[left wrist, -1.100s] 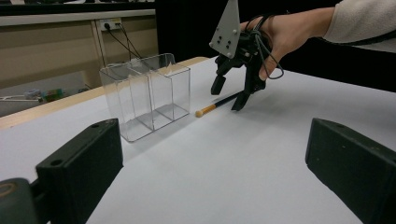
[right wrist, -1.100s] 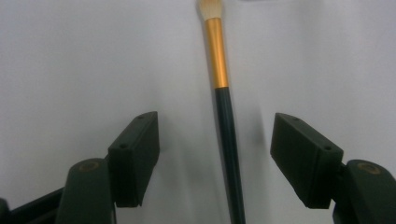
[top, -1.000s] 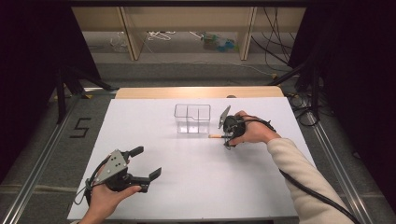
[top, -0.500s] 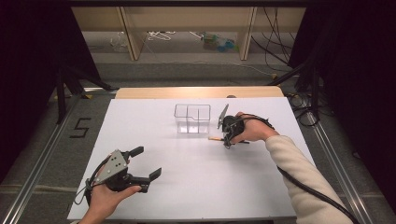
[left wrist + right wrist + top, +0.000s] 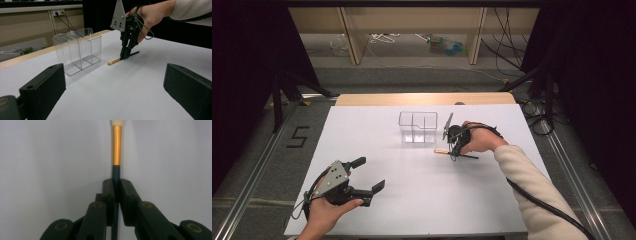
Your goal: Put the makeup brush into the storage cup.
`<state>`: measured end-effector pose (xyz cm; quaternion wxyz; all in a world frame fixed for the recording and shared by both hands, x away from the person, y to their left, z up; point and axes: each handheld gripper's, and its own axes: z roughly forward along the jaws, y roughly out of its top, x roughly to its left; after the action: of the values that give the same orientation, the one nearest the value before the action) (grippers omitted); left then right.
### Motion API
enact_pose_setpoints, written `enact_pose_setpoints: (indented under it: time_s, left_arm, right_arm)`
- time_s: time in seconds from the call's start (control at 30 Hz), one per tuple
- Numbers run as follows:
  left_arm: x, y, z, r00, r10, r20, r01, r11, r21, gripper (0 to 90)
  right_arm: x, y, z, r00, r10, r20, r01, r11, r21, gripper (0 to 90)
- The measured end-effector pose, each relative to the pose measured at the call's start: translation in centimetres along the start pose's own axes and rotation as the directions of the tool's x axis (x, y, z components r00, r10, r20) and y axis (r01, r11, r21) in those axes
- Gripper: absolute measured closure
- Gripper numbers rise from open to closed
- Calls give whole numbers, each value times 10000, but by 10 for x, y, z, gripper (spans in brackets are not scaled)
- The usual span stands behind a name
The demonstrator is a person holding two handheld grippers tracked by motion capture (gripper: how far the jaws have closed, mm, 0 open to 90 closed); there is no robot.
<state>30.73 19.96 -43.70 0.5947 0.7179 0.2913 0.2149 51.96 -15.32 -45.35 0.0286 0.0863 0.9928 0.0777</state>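
While recorded on the table [image 5: 412, 200]:
Right gripper [image 5: 125, 55]: jaws just closed, pinching brush [image 5: 117, 147] handle.
Left gripper [image 5: 369, 174]: jaws spread, empty.
Clear box [image 5: 418, 126]: beside brush.

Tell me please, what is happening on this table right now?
A person holds tongs in each hand. The right tongs have just been closing and now pinch the dark handle of a small makeup brush lying on the white table, beside a clear divided box. The left tongs wait open, near the front edge.

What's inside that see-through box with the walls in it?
Nothing: the clear box has empty compartments. The brush lies beside it on the table, clamped by the right gripper.
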Motion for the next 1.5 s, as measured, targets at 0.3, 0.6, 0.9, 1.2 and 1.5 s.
enact_pose_setpoints:
  time_s: [0.3, 0.6, 0.9, 1.2, 1.5]
  left_arm:
    - [0, 0, 0, 9999, -115, -16, 115, 9999, -3, 38]
    - [0, 0, 0, 9999, -105, -18, 105, 9999, 4, 38]
    - [0, 0, 0, 9999, -108, -23, 108, 9999, 9, 39]
    - [-1, 0, 0, 9999, -112, -42, 112, 9999, 26, 39]
    - [0, -1, 0, 9999, -99, -56, 99, 9999, 57, 40]
  right_arm:
    - [3, 2, 0, 9997, -127, 203, 126, 9999, 49, 831]
    - [5, 4, -2, 9996, -206, 196, 206, 9998, 26, 832]
    - [10, 5, -11, 9998, 21, 210, -14, 9995, -329, 832]
    - [13, 0, -22, 9990, -36, 449, 68, 9975, -697, 832]
    - [16, -8, -29, 9984, 69, 562, -8, 9941, -1080, 832]
